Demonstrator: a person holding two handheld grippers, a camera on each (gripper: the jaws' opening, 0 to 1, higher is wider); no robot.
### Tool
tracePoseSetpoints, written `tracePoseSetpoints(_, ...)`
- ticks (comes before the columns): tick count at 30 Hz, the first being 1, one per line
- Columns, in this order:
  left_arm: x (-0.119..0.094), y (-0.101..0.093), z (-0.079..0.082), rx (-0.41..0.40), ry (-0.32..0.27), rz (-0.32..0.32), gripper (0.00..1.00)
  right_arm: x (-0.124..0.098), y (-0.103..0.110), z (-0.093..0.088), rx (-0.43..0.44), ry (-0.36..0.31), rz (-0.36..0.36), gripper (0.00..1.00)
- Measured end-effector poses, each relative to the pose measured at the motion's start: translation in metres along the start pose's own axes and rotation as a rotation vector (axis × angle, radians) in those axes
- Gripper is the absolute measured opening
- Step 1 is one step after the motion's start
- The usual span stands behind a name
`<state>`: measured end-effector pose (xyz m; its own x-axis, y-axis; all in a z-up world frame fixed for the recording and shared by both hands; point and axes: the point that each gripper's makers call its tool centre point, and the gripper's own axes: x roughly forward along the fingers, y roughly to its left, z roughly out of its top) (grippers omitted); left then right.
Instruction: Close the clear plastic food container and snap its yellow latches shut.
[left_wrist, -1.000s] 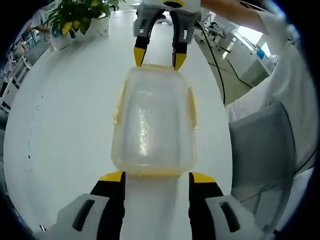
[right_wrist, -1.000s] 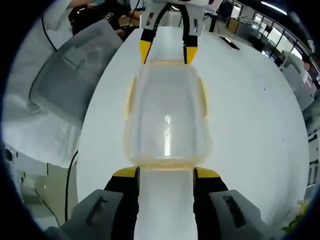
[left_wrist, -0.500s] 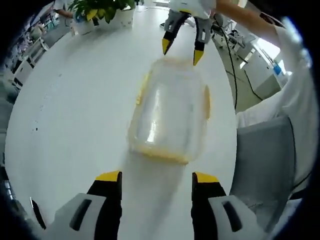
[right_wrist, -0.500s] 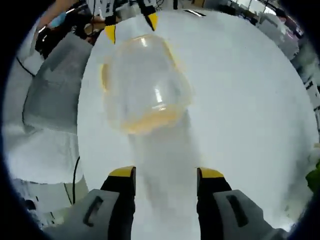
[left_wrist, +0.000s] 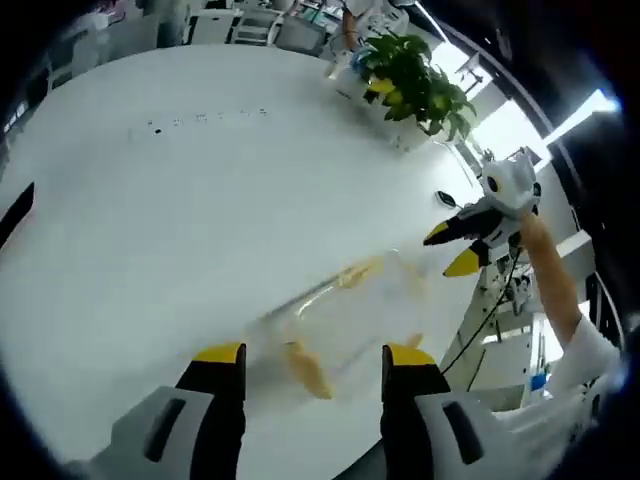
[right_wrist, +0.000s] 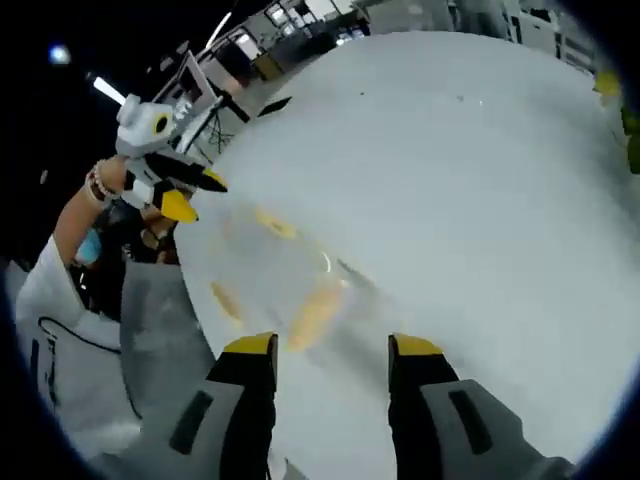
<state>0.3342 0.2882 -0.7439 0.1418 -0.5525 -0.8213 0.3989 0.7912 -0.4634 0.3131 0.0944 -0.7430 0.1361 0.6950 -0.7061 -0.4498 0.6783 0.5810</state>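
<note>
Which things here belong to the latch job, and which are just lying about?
Job:
- clear plastic food container with yellow latches
- left claw, open
- right claw, open

Lying about:
- green potted plant
- round white table, bearing the container
- black cable at the table's edge

Motion blur smears the container (left_wrist: 345, 320) in both views, so whether its latches (right_wrist: 313, 312) are snapped cannot be told. The plant (left_wrist: 415, 85) has its pot hidden; the table (left_wrist: 150, 230) runs past the edges.
</note>
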Motion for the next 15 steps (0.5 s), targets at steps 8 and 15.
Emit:
tracePoseSetpoints(8,0.011,-0.010,0.001,-0.230,-0.025,-0.046,0.56,0.013,0.016,0.007,0.220,-0.056,0.079,0.39)
tracePoseSetpoints(15,0.020,-0.018,-0.011,-0.242,0.023,-0.048,0.56,0.028,0.015,-0.013,0.209,0.040,0.025,0.37)
